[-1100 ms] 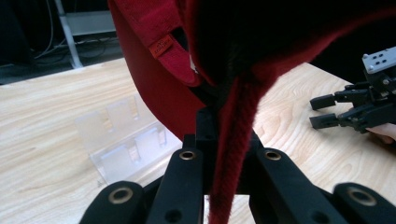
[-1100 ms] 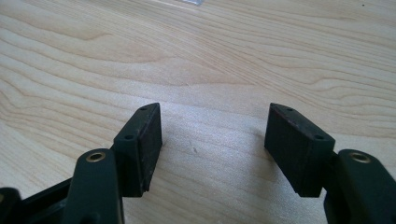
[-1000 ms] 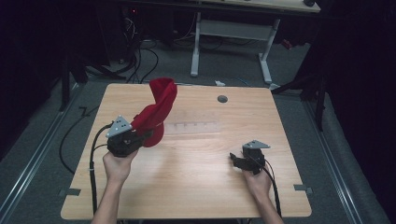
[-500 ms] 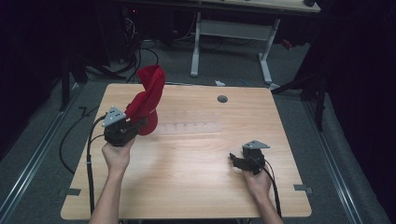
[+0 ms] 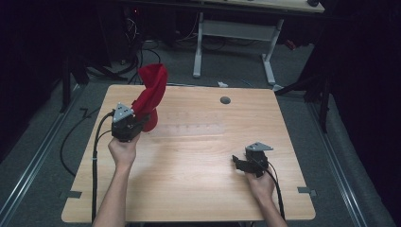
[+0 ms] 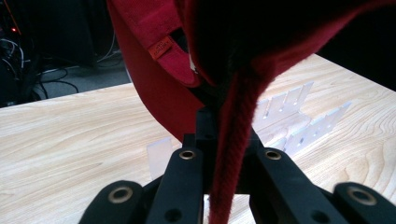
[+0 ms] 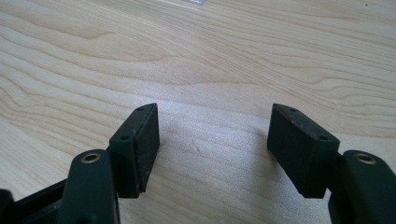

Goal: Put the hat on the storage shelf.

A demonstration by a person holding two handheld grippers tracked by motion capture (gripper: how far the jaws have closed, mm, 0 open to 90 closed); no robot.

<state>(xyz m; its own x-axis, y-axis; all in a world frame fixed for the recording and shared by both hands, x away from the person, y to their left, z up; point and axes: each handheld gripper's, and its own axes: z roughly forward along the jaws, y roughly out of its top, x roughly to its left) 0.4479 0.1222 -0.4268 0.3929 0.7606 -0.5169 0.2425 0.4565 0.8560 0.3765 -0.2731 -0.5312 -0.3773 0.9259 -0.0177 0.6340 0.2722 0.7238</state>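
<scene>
Left gripper (image 5: 135, 124) clamped on red cap (image 5: 150, 94), seemingly empty inside, right gripper (image 7: 212, 149) spread, holding nothing, wooden table (image 5: 198, 179)

A lab or recording room: a bare light-wood worktop (image 5: 189, 189) on grey carpet, black cables (image 5: 75, 137) trailing left, a white metal-legged desk (image 5: 236, 42) standing far behind in darkness.

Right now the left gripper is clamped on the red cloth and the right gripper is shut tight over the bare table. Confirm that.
One detail is wrong. The right gripper is open: the right gripper view shows its jaws standing apart with bare table between them. The rest holds: the left gripper is clamped on the red cloth, which the left gripper view shows pinched between its jaws.
</scene>
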